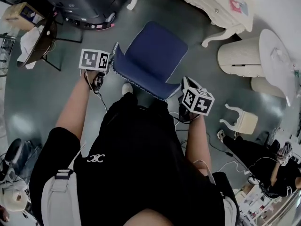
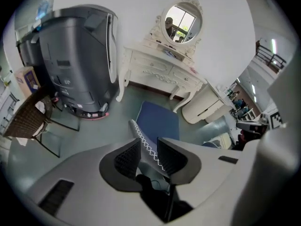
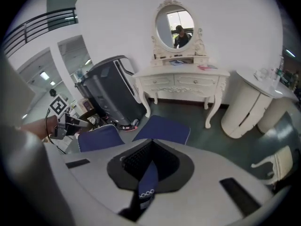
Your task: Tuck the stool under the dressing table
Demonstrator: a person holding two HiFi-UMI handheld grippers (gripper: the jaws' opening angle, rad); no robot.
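The right hand-held gripper (image 3: 149,167) pinches the stool (image 1: 151,58); the left hand-held gripper (image 2: 148,155) is loose. Next, it needs pushing under the dressing table (image 3: 181,81).

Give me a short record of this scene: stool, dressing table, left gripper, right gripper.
stool: blue seat, out in front of the table, not under it
dressing table: white, against the wall, oval mirror on top
left gripper: jaws apart, astride the stool's white-trimmed edge
right gripper: shut on the stool's blue edge
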